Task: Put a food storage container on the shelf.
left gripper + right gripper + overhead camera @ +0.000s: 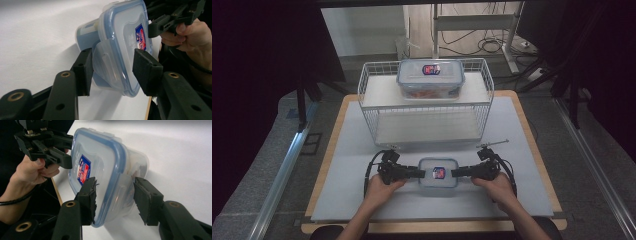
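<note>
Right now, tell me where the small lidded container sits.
In the high view the small lidded container rests on the table's near edge, between the left tool and right tool, before the wire basket.

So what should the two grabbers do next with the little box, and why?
Probably squeeze a bit more, then lift. The left gripper and right gripper each straddle an end flap of the small lidded box, which sits on the table, but the pads do not look pressed tight yet.

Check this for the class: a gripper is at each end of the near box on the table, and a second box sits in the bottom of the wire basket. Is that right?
Not quite. The second box sits on the basket's upper shelf, not its bottom, as the high view shows. The rest holds: the left gripper and right gripper are at each end of the near box on the table.
</note>
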`<state>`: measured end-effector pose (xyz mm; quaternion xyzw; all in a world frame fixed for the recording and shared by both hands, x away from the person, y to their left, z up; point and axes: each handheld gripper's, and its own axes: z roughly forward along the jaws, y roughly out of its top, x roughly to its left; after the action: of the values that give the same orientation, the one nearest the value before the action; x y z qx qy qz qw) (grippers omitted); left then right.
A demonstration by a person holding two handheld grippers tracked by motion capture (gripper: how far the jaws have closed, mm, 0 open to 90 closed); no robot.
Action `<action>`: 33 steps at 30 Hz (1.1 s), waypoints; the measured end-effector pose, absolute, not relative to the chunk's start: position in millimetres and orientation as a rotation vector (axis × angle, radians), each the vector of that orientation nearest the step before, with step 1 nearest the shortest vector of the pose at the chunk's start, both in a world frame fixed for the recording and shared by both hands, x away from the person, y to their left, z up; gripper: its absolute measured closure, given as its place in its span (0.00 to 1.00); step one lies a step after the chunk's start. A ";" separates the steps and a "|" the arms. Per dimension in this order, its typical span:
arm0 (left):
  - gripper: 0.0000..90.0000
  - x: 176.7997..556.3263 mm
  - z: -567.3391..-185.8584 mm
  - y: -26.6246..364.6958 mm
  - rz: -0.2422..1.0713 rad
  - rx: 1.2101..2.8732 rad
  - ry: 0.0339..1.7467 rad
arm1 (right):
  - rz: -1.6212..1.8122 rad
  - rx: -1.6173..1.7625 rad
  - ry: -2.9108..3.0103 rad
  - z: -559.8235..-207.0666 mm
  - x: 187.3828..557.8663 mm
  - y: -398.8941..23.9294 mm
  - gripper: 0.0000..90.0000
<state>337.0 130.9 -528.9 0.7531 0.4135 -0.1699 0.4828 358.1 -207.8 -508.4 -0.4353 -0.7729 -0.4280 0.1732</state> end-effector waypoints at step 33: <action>0.60 340.0 -468.0 137.6 -0.255 1.814 0.957 | -1.422 -1.184 -2.168 -457.3 361.3 -207.2 0.65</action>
<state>340.0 137.6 -468.0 0.7539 0.3978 -0.1058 0.5120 361.3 -207.2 -457.3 -0.4109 -0.7526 -0.4936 0.1453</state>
